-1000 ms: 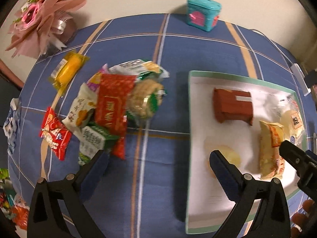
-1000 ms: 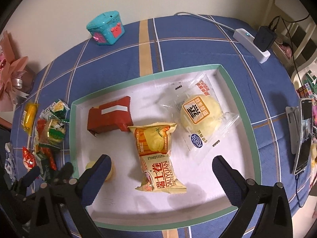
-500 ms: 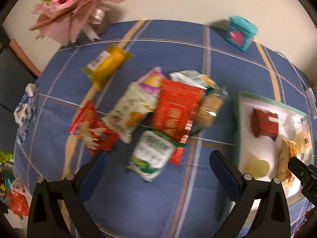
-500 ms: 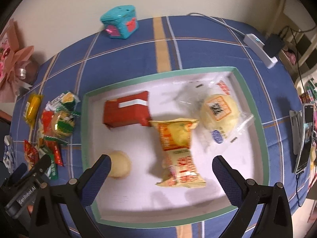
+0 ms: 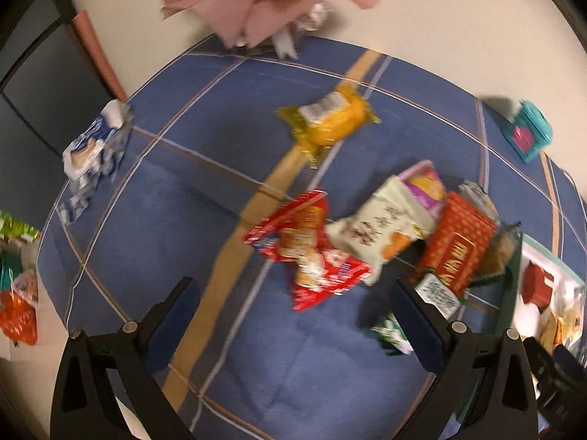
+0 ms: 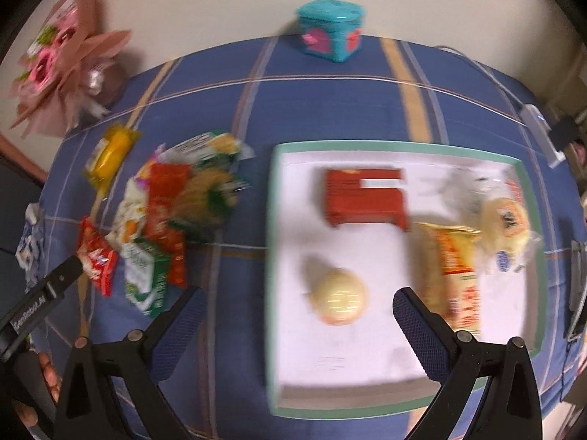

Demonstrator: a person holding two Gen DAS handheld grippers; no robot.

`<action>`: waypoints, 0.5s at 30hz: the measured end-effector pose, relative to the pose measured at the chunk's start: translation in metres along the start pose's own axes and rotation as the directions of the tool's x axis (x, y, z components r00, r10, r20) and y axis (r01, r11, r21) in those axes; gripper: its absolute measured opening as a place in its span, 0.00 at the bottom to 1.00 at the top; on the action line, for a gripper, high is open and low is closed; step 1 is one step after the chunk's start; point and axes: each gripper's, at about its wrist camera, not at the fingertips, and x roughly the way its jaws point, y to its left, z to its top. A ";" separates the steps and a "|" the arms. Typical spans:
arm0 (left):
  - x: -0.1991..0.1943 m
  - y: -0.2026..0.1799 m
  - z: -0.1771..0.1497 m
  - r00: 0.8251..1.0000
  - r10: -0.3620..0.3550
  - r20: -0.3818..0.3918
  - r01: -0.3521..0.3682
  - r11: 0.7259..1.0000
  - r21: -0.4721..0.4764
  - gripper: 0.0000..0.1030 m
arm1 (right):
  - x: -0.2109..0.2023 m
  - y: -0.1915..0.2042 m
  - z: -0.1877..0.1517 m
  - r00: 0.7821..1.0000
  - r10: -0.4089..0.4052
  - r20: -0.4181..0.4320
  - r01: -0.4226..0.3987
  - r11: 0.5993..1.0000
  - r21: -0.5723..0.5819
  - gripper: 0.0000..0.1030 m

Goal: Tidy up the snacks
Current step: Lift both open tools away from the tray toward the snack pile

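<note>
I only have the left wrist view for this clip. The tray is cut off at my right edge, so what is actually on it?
Observer: The right wrist view shows the whole tray. It holds four things: a red packet, a round pale bun, an orange snack bag and a clear-wrapped bun.
Operator: Is the right gripper carrying anything?
Observer: No. The right gripper is open and empty, above the tray's near left part.
Operator: Anything beyond the tray?
Observer: A white power strip lies at the table's far right edge.
</note>
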 end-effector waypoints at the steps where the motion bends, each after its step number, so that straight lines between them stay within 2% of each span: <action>1: 0.001 0.006 0.001 1.000 0.002 0.000 -0.002 1.000 -0.013 0.99 | 0.001 0.005 0.000 1.000 0.007 0.000 -0.007 1.000 -0.008 1.00; 10: 0.008 0.045 0.008 1.000 -0.003 -0.004 0.003 0.992 -0.123 0.99 | 0.008 0.063 -0.002 0.994 0.102 0.040 -0.100 0.993 -0.059 1.00; 15: 0.018 0.055 0.010 1.000 -0.024 -0.012 0.022 0.988 -0.154 0.99 | 0.027 0.078 -0.004 0.989 0.147 -0.008 -0.147 0.988 -0.053 1.00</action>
